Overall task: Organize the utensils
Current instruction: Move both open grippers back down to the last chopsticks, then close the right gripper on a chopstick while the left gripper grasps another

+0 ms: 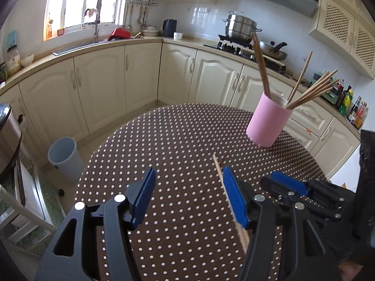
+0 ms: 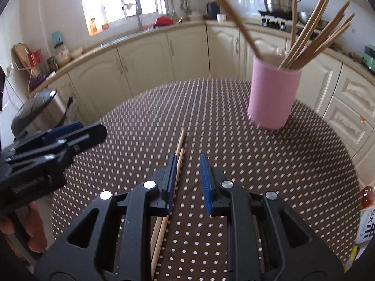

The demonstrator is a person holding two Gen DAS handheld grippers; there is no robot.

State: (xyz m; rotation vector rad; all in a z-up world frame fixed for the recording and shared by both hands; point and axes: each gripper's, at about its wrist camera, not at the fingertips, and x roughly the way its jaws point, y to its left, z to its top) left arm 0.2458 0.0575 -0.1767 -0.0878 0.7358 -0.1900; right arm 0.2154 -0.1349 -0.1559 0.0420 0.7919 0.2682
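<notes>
A pink cup [image 1: 269, 121] stands upright on the dotted round table [image 1: 178, 135] at the far right, holding several wooden chopsticks [image 1: 311, 91]. It also shows in the right wrist view [image 2: 273, 91] with its chopsticks [image 2: 316, 32]. A pair of wooden chopsticks [image 2: 179, 149] lies flat on the table [image 2: 257, 164], partly under my grippers. In the left wrist view the pair [image 1: 219, 171] lies against my right finger. My left gripper [image 1: 188, 189] is open and empty above the table. My right gripper [image 2: 188, 171] is open and empty, its left finger beside the lying chopsticks.
Cream kitchen cabinets [image 1: 98, 86] and a counter curve around the table. A grey bin [image 1: 64, 157] stands on the floor at left. A stove with pots [image 1: 241, 28] is at the back right. Bottles [image 1: 351, 105] stand at the far right. A packet [image 2: 366, 224] lies at the table's right edge.
</notes>
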